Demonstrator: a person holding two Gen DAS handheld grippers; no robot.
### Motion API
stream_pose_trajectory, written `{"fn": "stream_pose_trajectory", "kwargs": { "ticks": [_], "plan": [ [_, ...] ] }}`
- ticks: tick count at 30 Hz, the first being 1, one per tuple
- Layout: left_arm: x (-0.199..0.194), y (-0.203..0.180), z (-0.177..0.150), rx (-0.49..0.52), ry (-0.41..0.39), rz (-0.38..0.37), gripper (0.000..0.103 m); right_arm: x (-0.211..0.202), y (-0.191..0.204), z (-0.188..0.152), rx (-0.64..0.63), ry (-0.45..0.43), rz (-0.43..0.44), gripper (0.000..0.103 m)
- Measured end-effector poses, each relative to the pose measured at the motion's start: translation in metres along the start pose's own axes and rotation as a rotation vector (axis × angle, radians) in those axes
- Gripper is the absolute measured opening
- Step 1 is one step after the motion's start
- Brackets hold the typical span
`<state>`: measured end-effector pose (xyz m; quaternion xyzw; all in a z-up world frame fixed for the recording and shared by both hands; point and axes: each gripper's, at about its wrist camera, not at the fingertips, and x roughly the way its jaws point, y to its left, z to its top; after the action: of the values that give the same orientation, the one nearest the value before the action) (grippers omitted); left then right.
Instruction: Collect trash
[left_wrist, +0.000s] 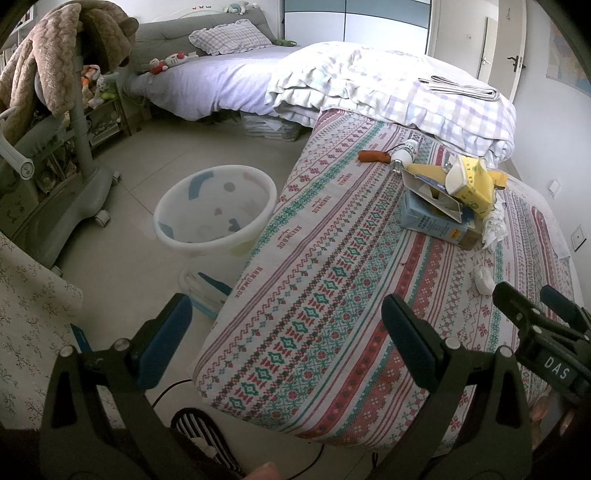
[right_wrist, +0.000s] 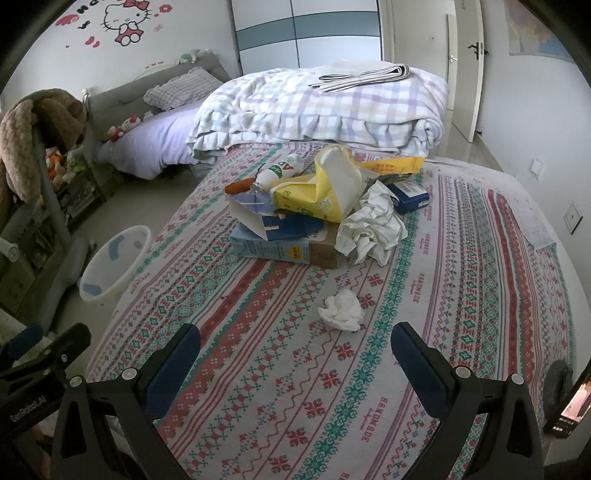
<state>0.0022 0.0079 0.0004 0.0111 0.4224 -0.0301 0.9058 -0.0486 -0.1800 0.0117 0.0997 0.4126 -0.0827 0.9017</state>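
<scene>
A pile of trash lies on the patterned bed sheet (right_wrist: 461, 280): a yellow carton (right_wrist: 325, 184), a blue box (right_wrist: 273, 243), crumpled white paper (right_wrist: 373, 225), a small bottle (right_wrist: 280, 170) and an orange wrapper (right_wrist: 240, 185). A small tissue ball (right_wrist: 341, 310) lies apart, nearer me. My right gripper (right_wrist: 295, 354) is open and empty, just short of the tissue ball. My left gripper (left_wrist: 284, 321) is open and empty over the bed's near corner. A white bin (left_wrist: 214, 210) stands on the floor beside the bed. In the left wrist view the pile (left_wrist: 450, 195) and tissue ball (left_wrist: 484, 280) show at right.
A folded checked quilt (right_wrist: 317, 110) lies behind the pile. A second bed (left_wrist: 207, 85) stands at the back. A grey baby chair on wheels (left_wrist: 48, 177) with a brown blanket stands left of the bin. A striped slipper (left_wrist: 199, 432) lies on the floor by me.
</scene>
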Motion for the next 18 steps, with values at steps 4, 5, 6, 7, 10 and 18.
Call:
{"fn": "stream_pose_trajectory", "kwargs": {
  "ticks": [4, 5, 6, 7, 10, 18],
  "plan": [
    [0.0000, 0.0000, -0.0001, 0.001, 0.000, -0.001, 0.102, -0.0002, 0.0000, -0.0003, 0.001, -0.001, 0.000, 0.103],
    [-0.0001, 0.0000, -0.0001, 0.001, 0.000, -0.001, 0.102, -0.0002, 0.0000, -0.0003, 0.001, 0.000, 0.000, 0.103],
    [-0.0001, 0.0000, -0.0002, 0.000, 0.000, 0.000, 0.102, -0.0002, -0.0001, -0.0001, 0.001, 0.000, 0.000, 0.103],
    [0.0000, -0.0001, -0.0001, 0.001, 0.000, 0.000, 0.102, -0.0002, -0.0001, -0.0001, 0.001, 0.000, 0.001, 0.103],
    [0.0001, -0.0002, -0.0002, 0.001, 0.000, 0.000, 0.102, -0.0003, -0.0003, 0.0001, 0.001, 0.000, 0.001, 0.103],
    [0.0035, -0.0028, -0.0015, 0.007, 0.017, -0.009, 0.102, -0.0012, -0.0015, 0.0005, 0.008, 0.000, 0.005, 0.103]
  ]
}}
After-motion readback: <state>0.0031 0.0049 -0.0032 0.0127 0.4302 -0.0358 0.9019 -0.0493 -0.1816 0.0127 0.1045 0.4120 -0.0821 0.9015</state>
